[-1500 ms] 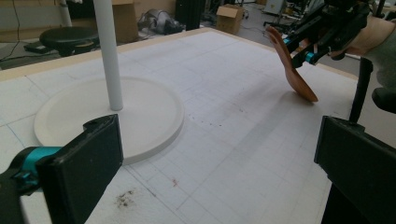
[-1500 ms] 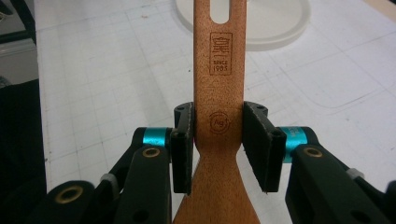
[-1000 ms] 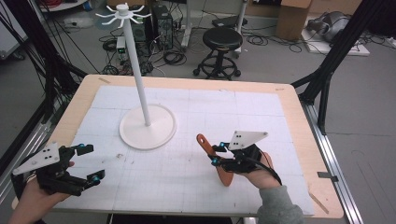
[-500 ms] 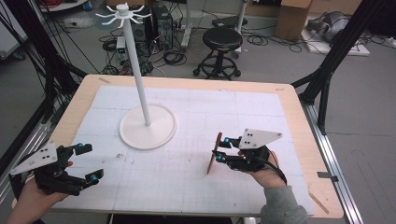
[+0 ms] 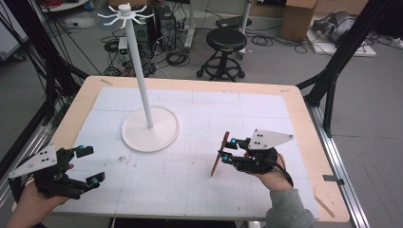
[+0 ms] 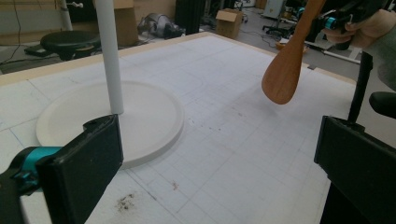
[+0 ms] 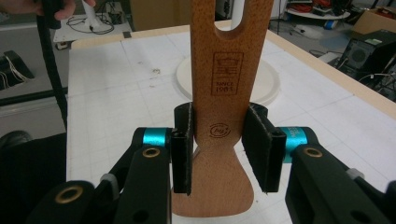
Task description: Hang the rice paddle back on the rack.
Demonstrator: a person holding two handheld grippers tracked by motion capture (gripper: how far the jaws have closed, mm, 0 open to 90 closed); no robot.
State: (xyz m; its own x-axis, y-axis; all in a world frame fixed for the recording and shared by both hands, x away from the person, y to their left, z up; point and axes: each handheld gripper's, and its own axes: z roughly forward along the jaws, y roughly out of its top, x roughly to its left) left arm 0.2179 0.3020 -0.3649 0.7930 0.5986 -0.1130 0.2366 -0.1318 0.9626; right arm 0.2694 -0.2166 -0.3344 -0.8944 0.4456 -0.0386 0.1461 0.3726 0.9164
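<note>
Your right tool (image 5: 226, 150) grips a wooden spatula (image 5: 218, 156), its pads pressed against the two edges of the flat handle just above the narrow neck (image 7: 219, 135). In the high view the spatula hangs tilted near upright, edge-on, its lower end close over the white gridded worktop (image 5: 199, 190), on the right half, well apart from the white stand (image 5: 150, 128) with its round base and tall pole. From the left tool's camera the spatula's blade (image 6: 285, 77) hangs clear above the mat. Your left tool (image 5: 88, 165) rests at the near left corner, jaws wide apart, nothing between them
</note>
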